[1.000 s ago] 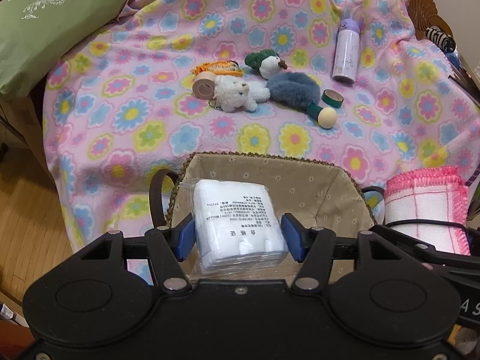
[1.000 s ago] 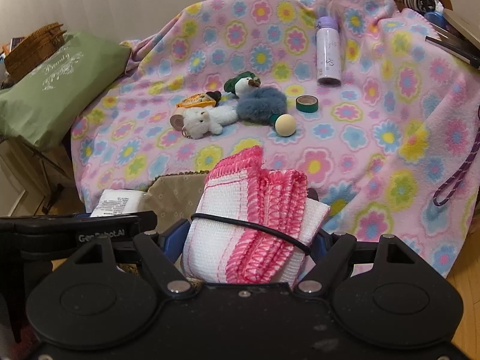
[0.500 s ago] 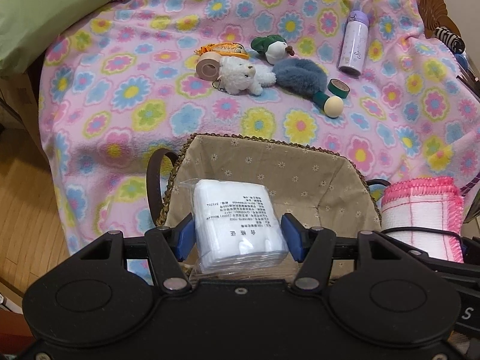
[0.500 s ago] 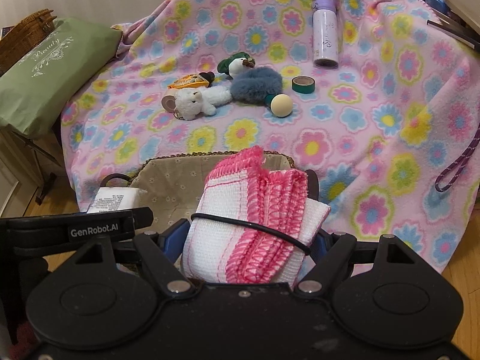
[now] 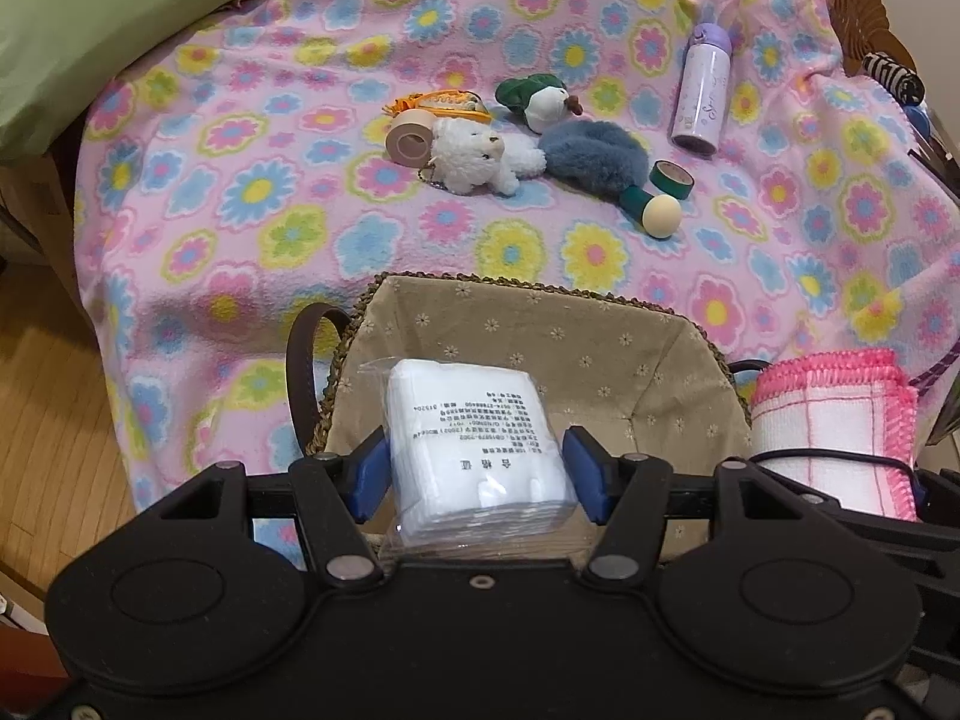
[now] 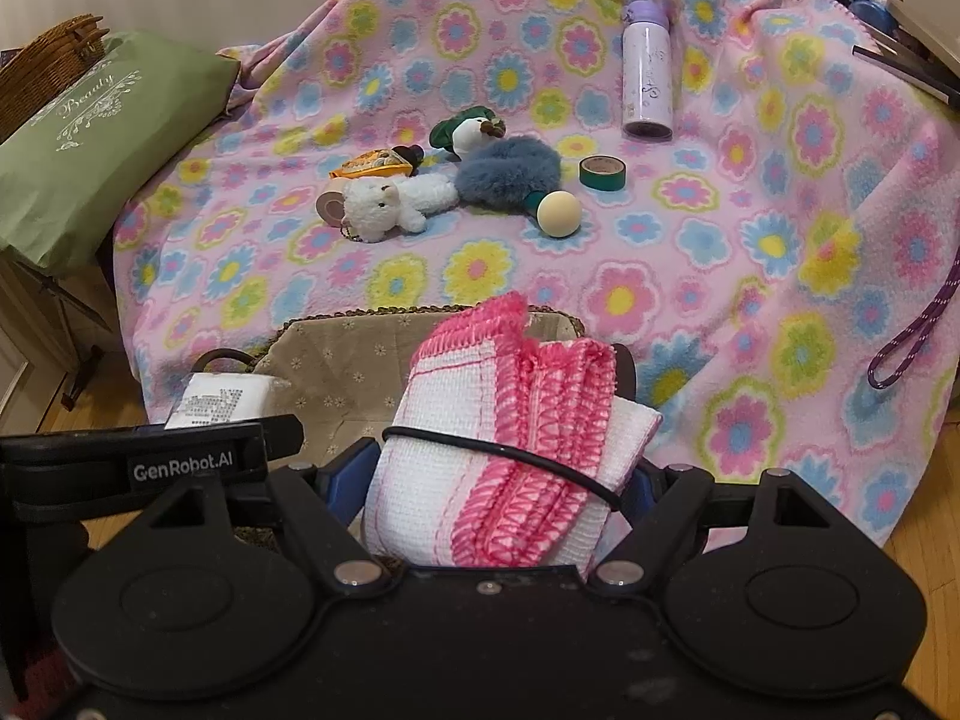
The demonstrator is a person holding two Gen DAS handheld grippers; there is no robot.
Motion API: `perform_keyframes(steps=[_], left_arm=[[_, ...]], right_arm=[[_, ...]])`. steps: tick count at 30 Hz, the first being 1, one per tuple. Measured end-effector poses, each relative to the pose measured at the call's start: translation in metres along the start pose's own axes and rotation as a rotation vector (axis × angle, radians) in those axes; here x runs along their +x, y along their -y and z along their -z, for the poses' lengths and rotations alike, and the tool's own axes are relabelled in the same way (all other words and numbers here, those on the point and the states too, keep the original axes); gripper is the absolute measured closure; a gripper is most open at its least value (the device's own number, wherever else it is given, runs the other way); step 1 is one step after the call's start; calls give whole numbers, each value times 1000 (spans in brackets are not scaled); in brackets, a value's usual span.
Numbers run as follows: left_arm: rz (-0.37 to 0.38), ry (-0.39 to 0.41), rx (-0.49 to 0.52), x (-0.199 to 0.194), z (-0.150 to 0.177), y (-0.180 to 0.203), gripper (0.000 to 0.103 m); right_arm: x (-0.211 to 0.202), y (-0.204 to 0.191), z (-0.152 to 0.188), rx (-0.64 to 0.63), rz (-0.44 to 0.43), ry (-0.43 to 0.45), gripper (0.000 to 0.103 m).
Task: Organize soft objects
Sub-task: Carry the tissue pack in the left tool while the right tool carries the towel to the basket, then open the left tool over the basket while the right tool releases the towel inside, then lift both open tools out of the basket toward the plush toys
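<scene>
My left gripper (image 5: 477,468) is shut on a white plastic-wrapped pack (image 5: 474,420) with a printed label, held over the near left part of a fabric-lined woven basket (image 5: 600,354). Just to its right, my right gripper (image 6: 492,480) is shut on a folded white towel (image 6: 456,438) with pink edging and a black band around it, above the basket's (image 6: 336,354) right side. On the flowered blanket (image 5: 270,192) beyond lie a white plush lamb (image 5: 480,156), a blue furry piece (image 5: 588,150) and a green-and-white plush (image 5: 540,99).
A purple bottle (image 5: 702,96), a green tape roll (image 5: 672,175), a beige tape roll (image 5: 408,135), a cream ball on a green handle (image 5: 660,213) and an orange packet (image 5: 444,102) share the blanket. A green pillow (image 5: 90,18) lies far left. Wooden floor (image 5: 48,420) shows at the left.
Both views have shifted slightly, so more of the basket shows below the held items. Both grips are unchanged and nothing on the blanket has moved.
</scene>
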State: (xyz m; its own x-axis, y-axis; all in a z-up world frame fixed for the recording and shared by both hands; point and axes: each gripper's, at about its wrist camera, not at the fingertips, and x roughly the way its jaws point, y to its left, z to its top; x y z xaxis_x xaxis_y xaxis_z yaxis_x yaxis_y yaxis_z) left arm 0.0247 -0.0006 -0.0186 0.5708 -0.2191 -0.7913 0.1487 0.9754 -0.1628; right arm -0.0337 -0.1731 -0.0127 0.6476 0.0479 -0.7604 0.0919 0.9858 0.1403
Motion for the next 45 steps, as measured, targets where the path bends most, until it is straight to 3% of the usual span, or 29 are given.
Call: perform_keyframes(steps=[4, 18, 45], left_arm=[[-5, -1, -11, 1, 0, -2, 39], [-5, 0, -9, 1, 0, -4, 39], [-86, 20, 41, -5, 3, 1, 38]], right_arm=[[0, 1, -1, 9, 4, 6, 20], [0, 1, 0, 15, 4, 7, 18], [0, 5, 1, 32, 16, 4, 18]])
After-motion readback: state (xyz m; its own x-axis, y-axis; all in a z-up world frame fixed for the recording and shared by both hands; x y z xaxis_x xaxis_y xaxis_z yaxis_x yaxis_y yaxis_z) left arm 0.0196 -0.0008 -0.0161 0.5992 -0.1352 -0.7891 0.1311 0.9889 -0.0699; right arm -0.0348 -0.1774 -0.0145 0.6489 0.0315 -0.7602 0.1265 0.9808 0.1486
